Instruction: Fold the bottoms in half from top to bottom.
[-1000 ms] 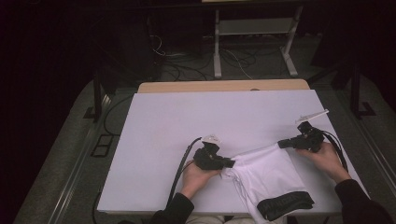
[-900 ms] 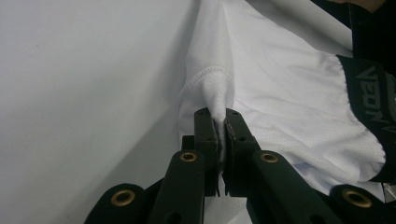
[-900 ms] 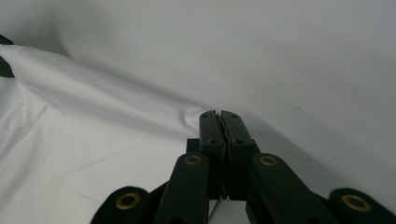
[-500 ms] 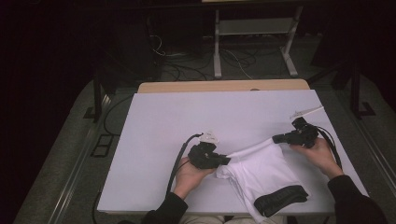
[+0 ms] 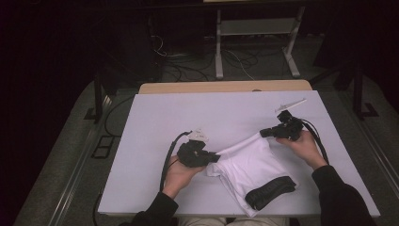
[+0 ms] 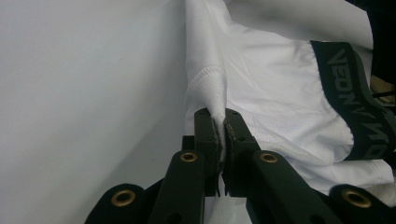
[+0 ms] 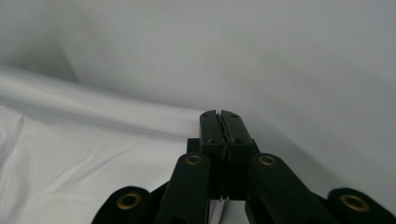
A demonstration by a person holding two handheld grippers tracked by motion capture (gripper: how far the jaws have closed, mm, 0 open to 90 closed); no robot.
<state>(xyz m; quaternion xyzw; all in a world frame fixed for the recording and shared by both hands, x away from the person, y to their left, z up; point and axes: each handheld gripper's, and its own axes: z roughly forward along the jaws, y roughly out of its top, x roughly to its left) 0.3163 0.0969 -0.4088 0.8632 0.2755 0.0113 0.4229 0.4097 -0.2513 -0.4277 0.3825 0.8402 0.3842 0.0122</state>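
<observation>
Stretching between both grippers, the white garment (image 5: 254, 165) lies on the white table (image 5: 155, 117), its black waistband (image 5: 273, 190) nearest the person. Left gripper (image 6: 221, 122) pinches a stitched hem; right gripper (image 5: 264, 133) clamps the opposite edge. Even tension should flatten wrinkles best.

Left gripper (image 6: 221, 122): both black jaws closed on a stitched hem of the white garment (image 6: 280, 93), a fold of cloth rising from between them. A black waistband (image 6: 357, 100) with pale, partly legible lettering runs along the right. The white desk (image 6: 84, 93) extends to the left.
</observation>
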